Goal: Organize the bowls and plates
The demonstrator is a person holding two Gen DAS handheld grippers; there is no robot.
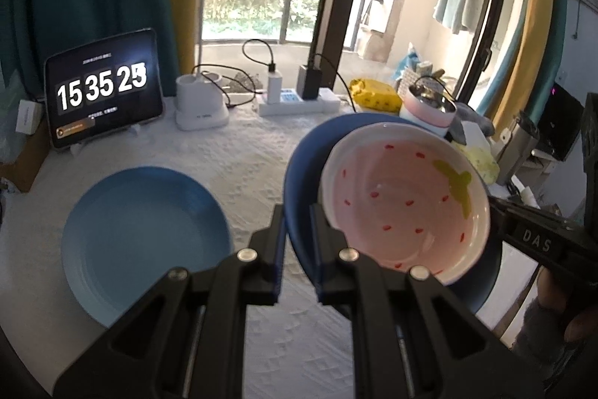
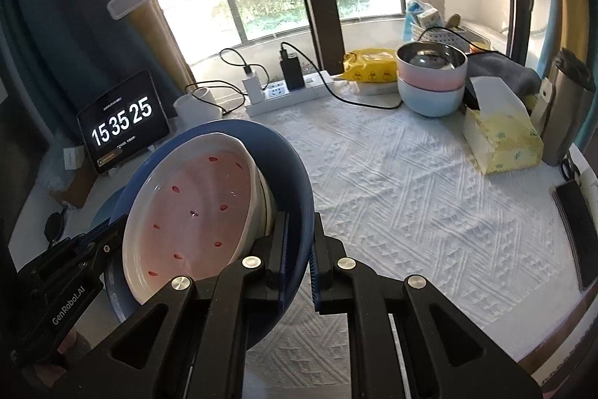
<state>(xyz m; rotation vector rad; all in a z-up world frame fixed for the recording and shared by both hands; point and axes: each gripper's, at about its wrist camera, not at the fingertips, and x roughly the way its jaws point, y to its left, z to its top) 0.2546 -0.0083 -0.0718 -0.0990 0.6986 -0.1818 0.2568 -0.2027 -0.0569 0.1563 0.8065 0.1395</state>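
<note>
A: Status of both tongs?

B: Left gripper (image 1: 297, 230) clamped on the dark blue plate (image 1: 299, 182) rim, left edge; right gripper (image 2: 299, 245) clamped on the same plate's opposite rim; jaws nearly together on each side, only the rim between them. Pink bowl (image 1: 407, 204) sits inside the plate; both appear clear of the table (image 2: 392, 193), plate tilted.

A: Where's the rest?

B: In the left wrist view, light blue plate (image 1: 145, 242) flat on the cloth at approx. 8 o'clock from the carried stack; in the right wrist view, stacked pink and blue bowls (image 2: 431, 81) at approx. 1 o'clock, near the tissue box (image 2: 501, 141).

A: Procedure for this step?

B: Judgement only: likely dest. is the light blue plate, though I can't confirm. Level the plate first; the bowl leans toward one rim and could slide. Keep both hands moving together, same height, same speed; a rim grip gives little margin vs. twist. Centre over the target; lower until seated; release both sides together, not one at a time.
</note>
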